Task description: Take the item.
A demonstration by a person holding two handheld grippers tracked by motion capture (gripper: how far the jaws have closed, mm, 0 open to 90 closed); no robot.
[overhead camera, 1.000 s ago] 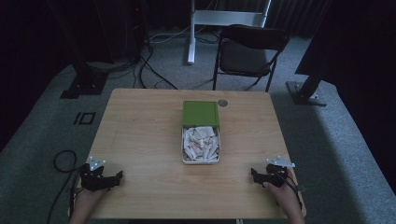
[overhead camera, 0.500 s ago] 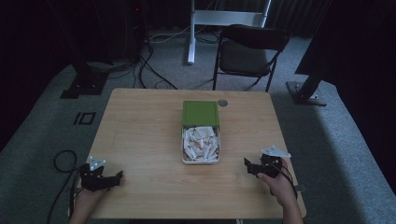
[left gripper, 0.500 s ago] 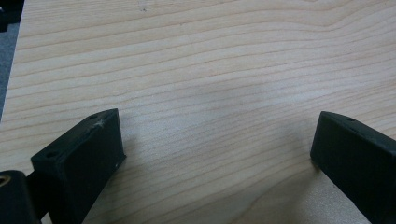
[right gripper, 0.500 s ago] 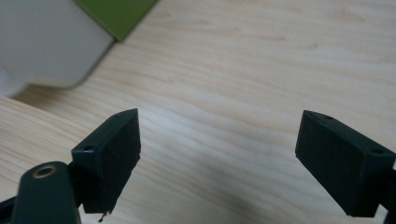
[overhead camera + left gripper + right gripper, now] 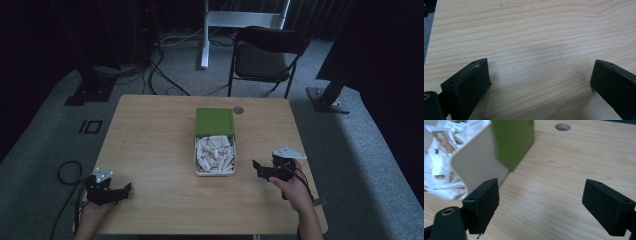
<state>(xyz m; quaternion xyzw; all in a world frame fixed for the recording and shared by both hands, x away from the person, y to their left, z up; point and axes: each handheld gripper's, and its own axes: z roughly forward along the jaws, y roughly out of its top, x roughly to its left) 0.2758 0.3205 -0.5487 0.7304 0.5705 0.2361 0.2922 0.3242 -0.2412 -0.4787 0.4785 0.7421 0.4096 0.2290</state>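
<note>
A white box (image 5: 215,172) full of several white paper packets (image 5: 215,152) sits mid-table, its green lid (image 5: 214,121) lying against the far end. In the right gripper view the box wall (image 5: 477,162) and the green lid (image 5: 512,140) are close at the upper left. My right gripper (image 5: 260,169) is open just right of the box, jaws wide with bare wood between them (image 5: 540,202). Near the table's front left corner my left gripper (image 5: 122,190) rests open, and nothing lies between its jaws (image 5: 540,80).
The wooden table (image 5: 150,130) has a round cable hole (image 5: 238,110) behind the lid, which is the hole (image 5: 562,126) at the top of the right gripper view. A black folding chair (image 5: 267,52) stands beyond the far edge. Cables lie on the grey carpet at left (image 5: 67,172).
My right gripper has moved up and leftwards from the front right corner toward the box. The left gripper has stayed in place.
</note>
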